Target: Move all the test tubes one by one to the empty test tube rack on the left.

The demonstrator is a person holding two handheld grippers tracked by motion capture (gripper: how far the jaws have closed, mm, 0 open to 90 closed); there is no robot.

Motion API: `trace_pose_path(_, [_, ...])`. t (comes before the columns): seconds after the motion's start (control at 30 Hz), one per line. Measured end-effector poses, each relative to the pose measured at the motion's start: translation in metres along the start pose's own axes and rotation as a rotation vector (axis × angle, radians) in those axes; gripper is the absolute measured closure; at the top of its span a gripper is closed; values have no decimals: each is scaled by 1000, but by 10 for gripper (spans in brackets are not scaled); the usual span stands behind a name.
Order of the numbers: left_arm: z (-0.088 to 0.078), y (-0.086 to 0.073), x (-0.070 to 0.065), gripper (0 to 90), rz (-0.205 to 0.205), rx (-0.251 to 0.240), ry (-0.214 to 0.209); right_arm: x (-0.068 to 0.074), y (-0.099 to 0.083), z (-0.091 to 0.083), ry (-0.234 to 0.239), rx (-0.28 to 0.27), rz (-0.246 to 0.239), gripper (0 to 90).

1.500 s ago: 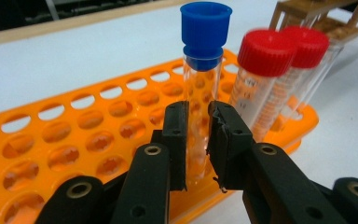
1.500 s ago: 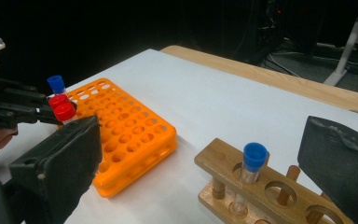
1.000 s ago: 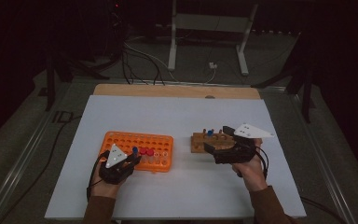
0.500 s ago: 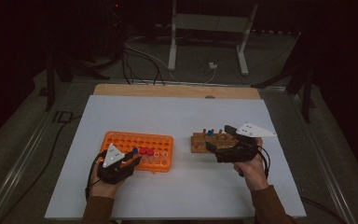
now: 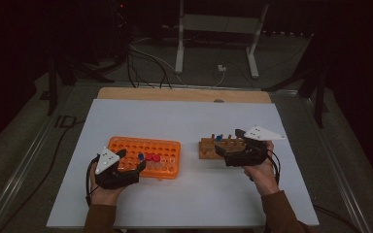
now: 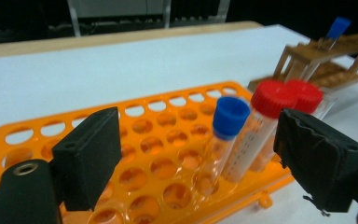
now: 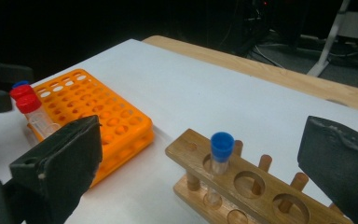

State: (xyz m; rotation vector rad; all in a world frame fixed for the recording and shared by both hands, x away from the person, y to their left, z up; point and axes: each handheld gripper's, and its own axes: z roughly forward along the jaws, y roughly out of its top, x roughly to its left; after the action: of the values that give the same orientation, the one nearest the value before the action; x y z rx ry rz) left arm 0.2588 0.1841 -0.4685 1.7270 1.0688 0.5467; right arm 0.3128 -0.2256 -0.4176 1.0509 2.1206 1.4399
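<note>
An orange tube rack (image 5: 126,144) lies left of centre on the white table. A blue-capped tube (image 6: 228,121) stands in one of its holes beside two red-capped tubes (image 6: 279,98). My left gripper (image 6: 200,140) is open at the rack's near right corner. Its jaws have just been opening and stand either side of the blue-capped tube without touching it. To the right, a wooden rack (image 7: 256,186) holds one blue-capped tube (image 7: 222,147). My right gripper (image 7: 205,149) is open, its jaws wide apart with that tube in line between them, untouched.
The white table top (image 5: 184,121) has a wooden strip (image 5: 184,94) along its far edge. Cables and a metal stand (image 5: 213,29) sit on the dark floor beyond. Most of the orange rack's holes are empty, as are the wooden rack's other holes.
The left gripper's jaws have spread apart, leaving the blue-capped tube standing in the orange rack. Both hands have stayed about where they were.
</note>
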Motion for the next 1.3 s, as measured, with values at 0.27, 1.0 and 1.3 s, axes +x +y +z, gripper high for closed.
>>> trace_pose_path(0.27, [-6,4,0,13,-35,-58,-6,-8,-8,10,-18,37,12,0])
trace_pose_path(1.0, [-9,5,1,19,-37,-87,21,-6,-22,46,-82,125,-57,607])
trace_pose_path(1.3, [-7,4,-1,19,-30,-78,18,-2,-23,53,-106,129,-85,760])
